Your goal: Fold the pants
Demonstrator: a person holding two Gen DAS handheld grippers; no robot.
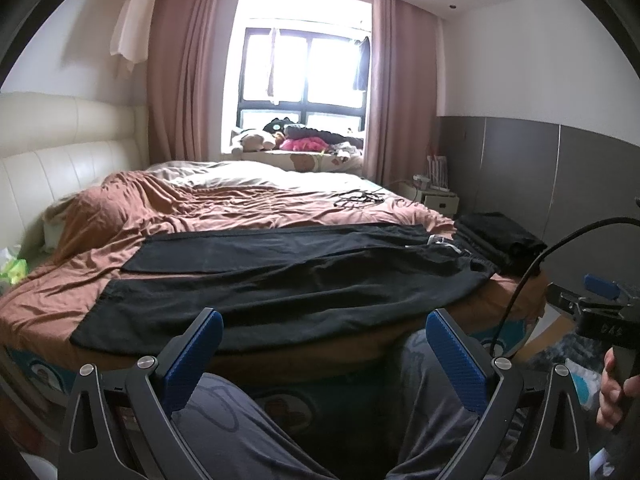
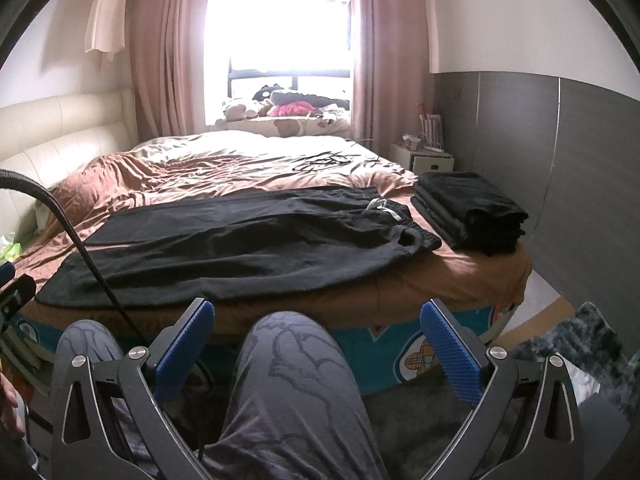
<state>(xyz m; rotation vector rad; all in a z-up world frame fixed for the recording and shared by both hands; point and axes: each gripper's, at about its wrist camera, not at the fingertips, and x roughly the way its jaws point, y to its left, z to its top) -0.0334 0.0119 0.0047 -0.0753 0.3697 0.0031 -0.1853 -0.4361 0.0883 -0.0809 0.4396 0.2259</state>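
Note:
Black pants (image 1: 280, 276) lie spread flat across the near part of the bed, waistband with a white drawstring to the right, legs to the left; they also show in the right wrist view (image 2: 240, 244). My left gripper (image 1: 324, 340) is open and empty, held back from the bed's near edge above the person's knees. My right gripper (image 2: 318, 332) is open and empty too, also short of the bed edge. The right gripper's body shows at the right edge of the left wrist view (image 1: 592, 312).
A stack of folded black clothes (image 2: 472, 212) sits at the bed's right corner. The bed (image 2: 460, 276) has a rumpled brown sheet, with black cables (image 2: 324, 160) lying farther back. A nightstand (image 2: 428, 160) stands by the grey wall. The person's legs (image 2: 296, 392) are below the grippers.

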